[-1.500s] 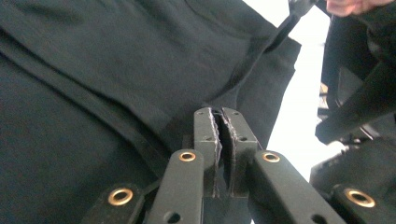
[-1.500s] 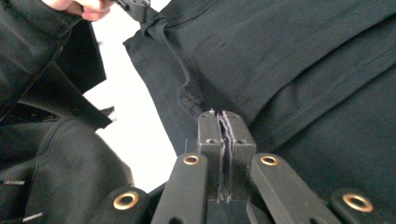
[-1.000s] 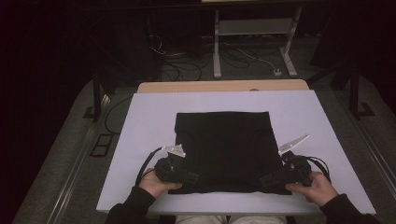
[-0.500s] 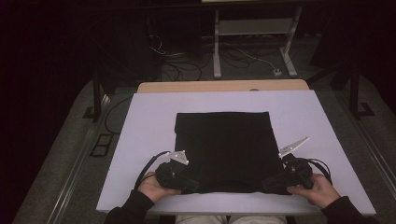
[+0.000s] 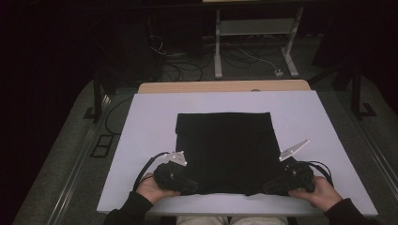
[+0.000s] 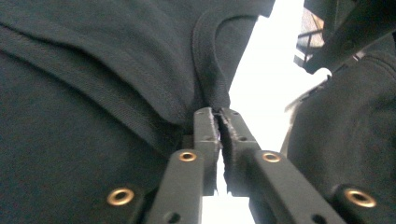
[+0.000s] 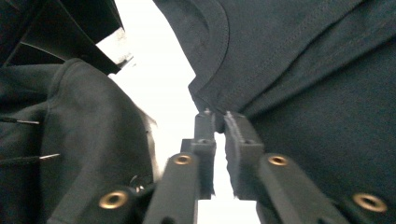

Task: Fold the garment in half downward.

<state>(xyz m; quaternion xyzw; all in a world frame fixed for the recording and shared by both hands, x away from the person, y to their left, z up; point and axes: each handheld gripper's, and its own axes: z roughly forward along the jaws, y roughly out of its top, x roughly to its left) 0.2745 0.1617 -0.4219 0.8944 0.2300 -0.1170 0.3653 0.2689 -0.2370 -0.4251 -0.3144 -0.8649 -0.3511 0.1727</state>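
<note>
While both hands stay at the near edge of the white board (image 5: 141,140), the high view shows the left gripper (image 5: 184,180) and the right gripper (image 5: 277,183) at the two near corners of the folded black garment (image 5: 224,150), which lies flat between and beyond them. Bare board lies to either outer side and ahead, so a lift or forward fold has free room.

From the left gripper view, the jaws have just been opening a little; a thin slit shows between them, with the garment's hem at their tips.

From the right gripper view, the jaws have likewise just been opening, the gap wider, with the collar edge at the tips. Judging from this, cloth could slip out on either side if a lift began now, leaving the fold uneven.
</note>
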